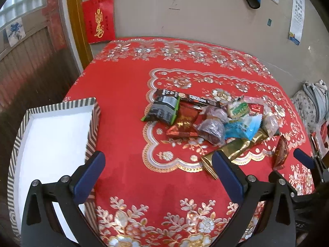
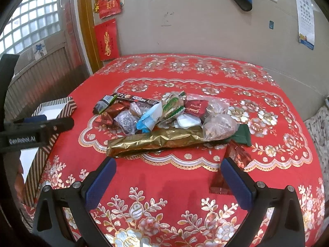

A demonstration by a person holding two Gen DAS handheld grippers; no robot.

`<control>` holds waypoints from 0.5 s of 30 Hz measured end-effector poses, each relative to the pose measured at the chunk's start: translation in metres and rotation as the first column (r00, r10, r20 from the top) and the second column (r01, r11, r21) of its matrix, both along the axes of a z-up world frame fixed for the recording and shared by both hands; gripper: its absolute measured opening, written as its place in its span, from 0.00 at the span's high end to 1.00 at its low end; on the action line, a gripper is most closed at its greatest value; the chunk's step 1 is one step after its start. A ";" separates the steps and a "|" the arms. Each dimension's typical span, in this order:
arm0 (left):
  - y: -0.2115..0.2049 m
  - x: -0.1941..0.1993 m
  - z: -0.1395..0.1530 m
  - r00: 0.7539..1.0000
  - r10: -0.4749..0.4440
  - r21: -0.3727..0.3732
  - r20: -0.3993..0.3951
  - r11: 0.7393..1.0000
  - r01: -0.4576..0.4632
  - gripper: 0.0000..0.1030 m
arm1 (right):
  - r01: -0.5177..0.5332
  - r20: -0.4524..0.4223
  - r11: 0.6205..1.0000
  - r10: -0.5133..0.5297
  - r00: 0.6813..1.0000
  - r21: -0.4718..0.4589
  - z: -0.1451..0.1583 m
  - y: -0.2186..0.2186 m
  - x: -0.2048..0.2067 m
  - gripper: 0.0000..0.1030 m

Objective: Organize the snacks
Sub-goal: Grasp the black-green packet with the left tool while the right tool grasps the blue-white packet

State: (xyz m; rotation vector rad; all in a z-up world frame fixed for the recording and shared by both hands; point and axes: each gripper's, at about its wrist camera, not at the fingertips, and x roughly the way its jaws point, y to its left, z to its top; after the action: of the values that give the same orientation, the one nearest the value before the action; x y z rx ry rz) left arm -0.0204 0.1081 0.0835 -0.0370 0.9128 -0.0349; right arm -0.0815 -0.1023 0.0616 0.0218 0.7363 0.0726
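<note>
Two grippers, left gripper (image 1: 158, 170) and right gripper (image 2: 168, 175), are hovering with fingers apart and empty; snack pile (image 2: 164, 119) is lying ahead of both, striped box (image 1: 51, 144) beside the left fingers.

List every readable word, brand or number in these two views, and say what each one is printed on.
"GenRobot.AI": white lettering on the black body of the left gripper, seen from the right wrist view.
"NESCAFE": upside down on the long dark sachet strip at the back of the snack pile.
Gold calligraphy on the red wall poster: not legible.
White wall calendar: too small.
Other wrappers' print: blurred.
</note>
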 end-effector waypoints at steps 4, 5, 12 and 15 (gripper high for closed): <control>0.007 0.016 0.003 0.999 -0.007 -0.038 -0.039 0.999 0.006 0.00 | -0.007 -0.006 1.000 0.007 1.000 0.002 -0.001 0.002 0.005 0.01; 0.008 0.022 0.005 0.999 -0.009 -0.042 -0.041 0.999 0.008 0.00 | -0.008 -0.008 1.000 0.008 1.000 0.003 -0.001 0.003 0.006 0.01; 0.006 0.063 -0.003 0.995 -0.024 -0.033 -0.100 0.999 0.021 0.00 | -0.017 -0.021 1.000 0.017 1.000 0.008 -0.002 0.005 0.016 0.01; 0.009 0.085 -0.016 0.990 0.008 -0.048 -0.144 0.999 -0.015 0.00 | -0.007 -0.019 1.000 0.007 1.000 0.011 0.001 0.003 0.021 0.01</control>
State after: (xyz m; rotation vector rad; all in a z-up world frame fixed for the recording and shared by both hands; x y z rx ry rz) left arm 0.0644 0.1176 0.0673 -0.0912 1.0558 -0.0448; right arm -0.0605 -0.0994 0.0625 0.0305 0.7555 0.0830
